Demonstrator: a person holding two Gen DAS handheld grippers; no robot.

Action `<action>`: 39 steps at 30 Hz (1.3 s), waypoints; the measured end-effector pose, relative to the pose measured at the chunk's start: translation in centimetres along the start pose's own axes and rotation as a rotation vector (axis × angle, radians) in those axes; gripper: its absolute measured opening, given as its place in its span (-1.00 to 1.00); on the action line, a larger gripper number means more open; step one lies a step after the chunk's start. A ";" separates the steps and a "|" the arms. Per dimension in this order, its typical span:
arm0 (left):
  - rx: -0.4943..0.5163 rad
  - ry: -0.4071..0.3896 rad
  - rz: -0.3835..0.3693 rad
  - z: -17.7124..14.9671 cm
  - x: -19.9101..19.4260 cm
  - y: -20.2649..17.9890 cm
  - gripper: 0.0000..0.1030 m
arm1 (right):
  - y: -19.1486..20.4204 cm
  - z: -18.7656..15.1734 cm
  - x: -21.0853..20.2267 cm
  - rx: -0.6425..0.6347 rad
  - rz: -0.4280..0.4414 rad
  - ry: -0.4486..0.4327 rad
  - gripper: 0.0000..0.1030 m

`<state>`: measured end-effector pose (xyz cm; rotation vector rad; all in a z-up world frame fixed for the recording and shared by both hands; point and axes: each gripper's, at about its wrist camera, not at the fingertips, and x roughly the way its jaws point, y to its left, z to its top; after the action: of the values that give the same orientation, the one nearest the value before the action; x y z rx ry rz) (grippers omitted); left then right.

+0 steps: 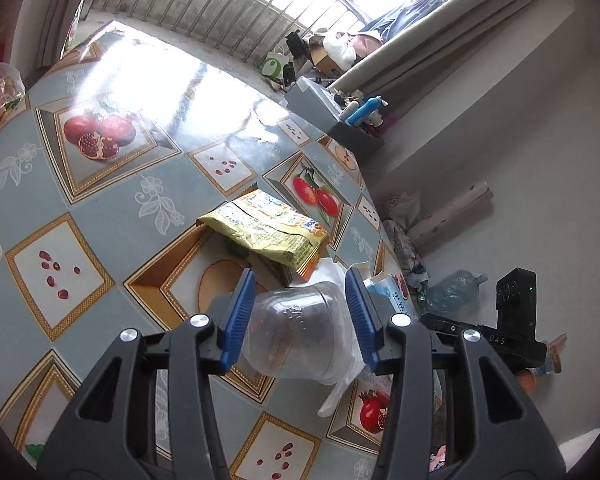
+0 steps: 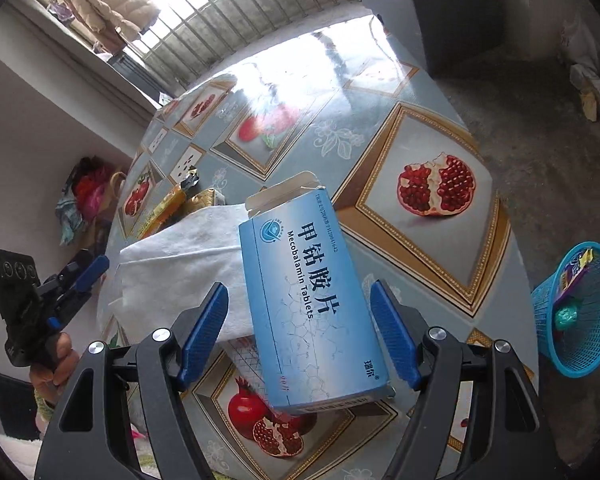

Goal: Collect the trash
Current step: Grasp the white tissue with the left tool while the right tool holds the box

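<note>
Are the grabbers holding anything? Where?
Right gripper: nothing; the blue medicine box lies between its open jaws, untouched. Left gripper: a clear plastic cup sits between its pads, at its sides; whether they squeeze it cannot be told.

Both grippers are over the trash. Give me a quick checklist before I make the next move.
1. Right gripper straddles the blue tablet box, fingers open: ok.
2. Box free to lift alone: not ok, it overlaps the white tissue, which might drag along.
3. Left gripper has the clear plastic cup between its fingers: ok.
4. Firm grip on the cup: cannot tell.
5. Blue basket on the floor beside the table, with room left inside: ok.
6. Table cleared: not ok, the yellow snack bag is not yet collected.
</note>
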<state>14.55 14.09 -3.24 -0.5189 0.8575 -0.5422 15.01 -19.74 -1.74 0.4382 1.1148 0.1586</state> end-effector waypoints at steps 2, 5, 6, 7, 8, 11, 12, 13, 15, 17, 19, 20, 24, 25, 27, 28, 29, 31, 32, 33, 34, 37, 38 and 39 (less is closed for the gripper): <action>0.032 -0.016 0.004 -0.1 -0.6 -0.6 -0.14 | 0.4 -0.1 -0.8 -0.023 -0.025 -0.031 0.53; 0.071 -0.022 0.010 -0.6 -0.7 -1.5 -0.07 | 2.1 -0.3 -1.1 -0.089 -0.063 -0.048 0.61; 0.081 -0.022 0.012 -0.7 -0.6 -1.7 -0.07 | 2.8 -0.6 -0.9 -0.114 -0.081 -0.049 0.64; 0.093 -0.021 0.018 -0.9 -0.5 -1.9 -0.06 | 3.3 -0.6 -0.6 -0.138 -0.100 -0.049 0.65; 0.105 -0.023 0.027 -1.2 -0.5 -2.1 -0.04 | 3.8 -0.7 -0.3 -0.162 -0.121 -0.049 0.65; 0.156 -0.020 0.078 -1.9 0.0 -2.9 0.01 | 4.3 -1.1 0.3 -0.206 -0.185 -0.051 0.66; 0.177 -0.018 0.096 -2.3 0.0 -3.1 0.01 | 4.4 -1.2 0.6 -0.216 -0.201 -0.049 0.66; 0.202 -0.017 0.113 -2.6 0.2 -3.5 0.01 | 4.2 -1.4 0.7 -0.220 -0.210 -0.046 0.66; 0.225 -0.015 0.118 -2.9 0.4 -3.9 0.01 | 4.2 -1.4 1.1 -0.222 -0.226 -0.042 0.66; 0.242 -0.018 0.102 -3.2 0.3 -4.5 0.01 | 4.2 -1.3 1.2 -0.224 -0.238 -0.048 0.66; 0.272 -0.022 0.092 -3.4 0.1 -5.0 0.01 | 4.0 -1.2 1.3 -0.218 -0.244 -0.053 0.66; 0.284 -0.023 0.092 -3.5 0.1 -5.3 0.01 | 3.9 -1.2 1.3 -0.211 -0.242 -0.052 0.66; 0.301 -0.024 0.087 -3.2 0.5 -5.8 0.01 | 3.5 -0.9 1.6 -0.184 -0.234 -0.046 0.66; 0.298 -0.027 0.084 -2.9 0.6 -5.8 0.01 | 3.5 -0.9 1.5 -0.181 -0.232 -0.047 0.66; 0.305 -0.035 0.085 -2.5 0.6 -6.1 0.01 | 3.4 -0.9 1.5 -0.174 -0.226 -0.047 0.66; 0.311 -0.040 0.088 -2.3 0.6 -6.2 0.01 | 3.3 -0.9 1.5 -0.172 -0.222 -0.046 0.66; 0.321 -0.045 0.096 -2.0 0.7 -6.3 0.01 | 3.3 -0.9 1.5 -0.173 -0.219 -0.045 0.66; 0.336 -0.053 0.121 -1.5 1.0 -6.6 0.01 | 3.4 -0.9 1.6 -0.177 -0.219 -0.044 0.66; 0.343 -0.053 0.133 -1.1 1.3 -6.6 0.01 | 3.4 -0.9 1.6 -0.178 -0.218 -0.043 0.66; 0.349 -0.048 0.144 -0.7 1.5 -6.7 0.01 | 3.4 -0.8 1.6 -0.178 -0.215 -0.043 0.66; 0.354 -0.035 0.154 -0.3 2.0 -6.6 0.01 | 3.4 -0.8 1.6 -0.177 -0.212 -0.043 0.66; 0.353 0.010 0.199 0.9 3.4 -6.4 0.01 | 3.3 -0.6 1.5 -0.176 -0.199 -0.047 0.66; 0.350 0.023 0.205 1.3 3.9 -6.3 0.01 | 3.2 -0.5 1.6 -0.175 -0.195 -0.046 0.66; 0.343 0.032 0.212 1.7 4.2 -6.3 0.01 | 3.1 -0.4 1.7 -0.174 -0.192 -0.044 0.66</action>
<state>16.75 7.09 -0.77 -0.1052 0.8171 -0.4902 15.64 -16.22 -1.99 0.1777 1.0837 0.0763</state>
